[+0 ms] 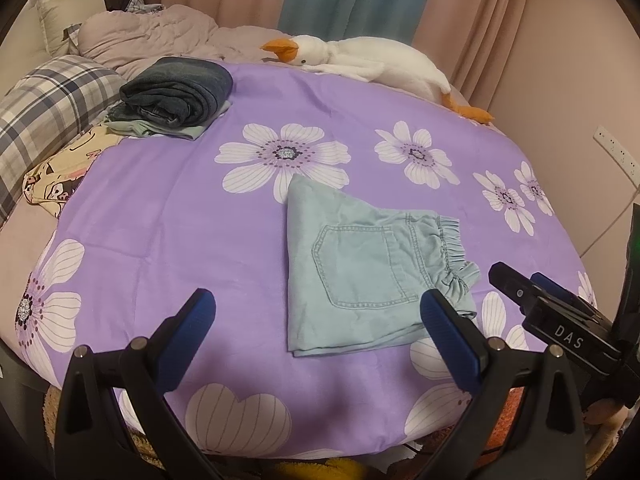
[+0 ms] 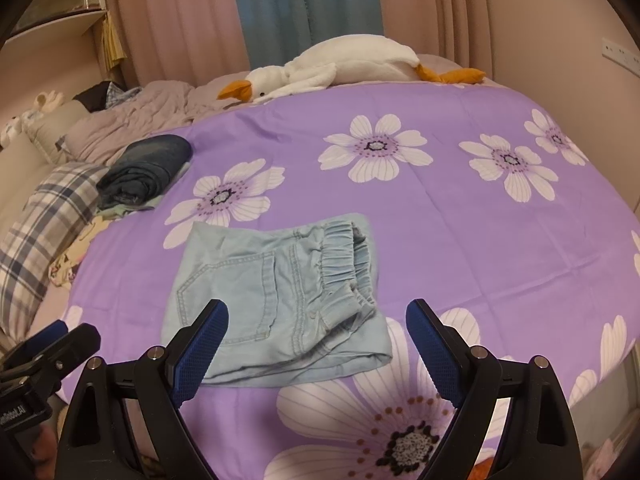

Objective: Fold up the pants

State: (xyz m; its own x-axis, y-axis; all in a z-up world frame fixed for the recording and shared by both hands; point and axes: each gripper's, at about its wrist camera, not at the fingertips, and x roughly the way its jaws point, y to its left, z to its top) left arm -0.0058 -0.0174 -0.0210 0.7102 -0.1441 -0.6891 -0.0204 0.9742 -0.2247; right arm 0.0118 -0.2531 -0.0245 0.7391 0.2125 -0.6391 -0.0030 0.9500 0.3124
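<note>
Light blue denim pants lie folded into a compact rectangle on the purple flowered bedspread, back pocket up, elastic waistband to the right. They also show in the right wrist view. My left gripper is open and empty, held above the bed's near edge, its right finger over the pants' near right corner. My right gripper is open and empty, just in front of the pants. The right gripper also shows at the right edge of the left wrist view.
A pile of folded dark jeans and other clothes lies at the far left of the bed. A white plush goose lies along the far edge. A plaid pillow and a rumpled duvet sit to the left.
</note>
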